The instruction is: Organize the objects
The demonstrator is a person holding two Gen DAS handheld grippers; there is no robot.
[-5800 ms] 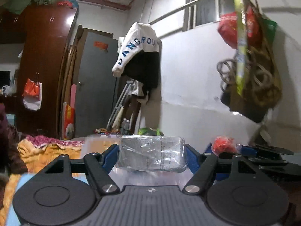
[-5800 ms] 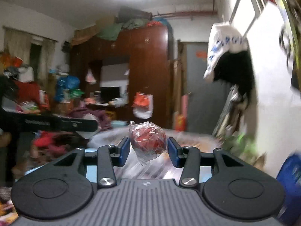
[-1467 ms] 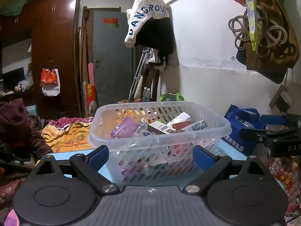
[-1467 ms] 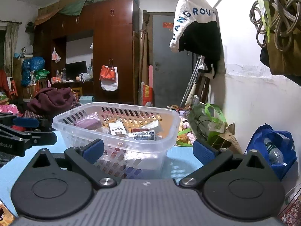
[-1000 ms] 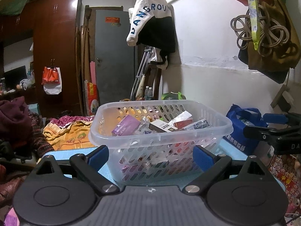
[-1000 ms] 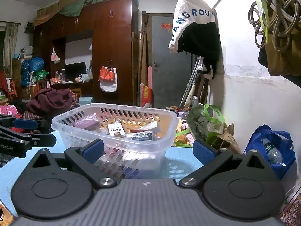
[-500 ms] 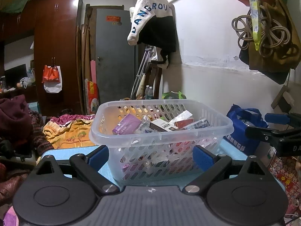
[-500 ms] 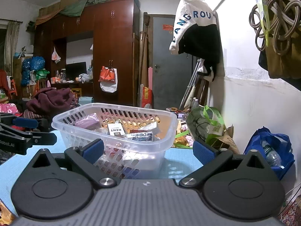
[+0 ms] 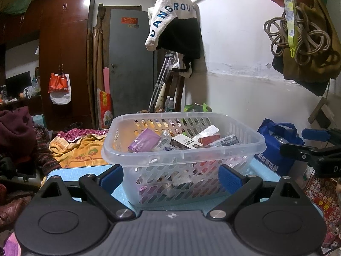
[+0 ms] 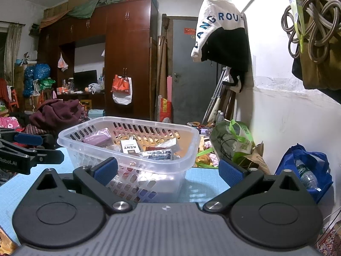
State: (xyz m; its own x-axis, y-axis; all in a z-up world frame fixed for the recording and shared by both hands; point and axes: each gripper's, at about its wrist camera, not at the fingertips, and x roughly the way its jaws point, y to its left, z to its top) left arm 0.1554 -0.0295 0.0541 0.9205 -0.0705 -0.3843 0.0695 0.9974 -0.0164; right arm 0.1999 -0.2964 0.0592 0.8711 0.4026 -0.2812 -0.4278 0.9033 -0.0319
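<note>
A clear plastic basket [image 9: 183, 149] stands on the blue table [image 9: 76, 170]. It holds several small packs, among them a purple box [image 9: 143, 141] and a white KENT pack [image 9: 186, 141]. My left gripper [image 9: 171, 176] is open and empty, low in front of the basket. My right gripper [image 10: 168, 171] is open and empty, in front of the basket's [image 10: 127, 136] right part, where the KENT pack [image 10: 130, 147] also shows. Each gripper shows at the edge of the other's view, the right [image 9: 315, 151] and the left [image 10: 27, 149].
A blue bag [image 10: 307, 170] and a green bag [image 10: 234, 140] sit on the floor right of the table by the white wall. Clothes and blankets [image 9: 74, 147] lie beyond the table's far left. A wardrobe [image 10: 127, 64] and grey door [image 9: 130, 64] stand behind.
Six seconds ago each gripper held a wrapped item; now both are open and empty and the items lie in the basket. Over the last second almost nothing moved.
</note>
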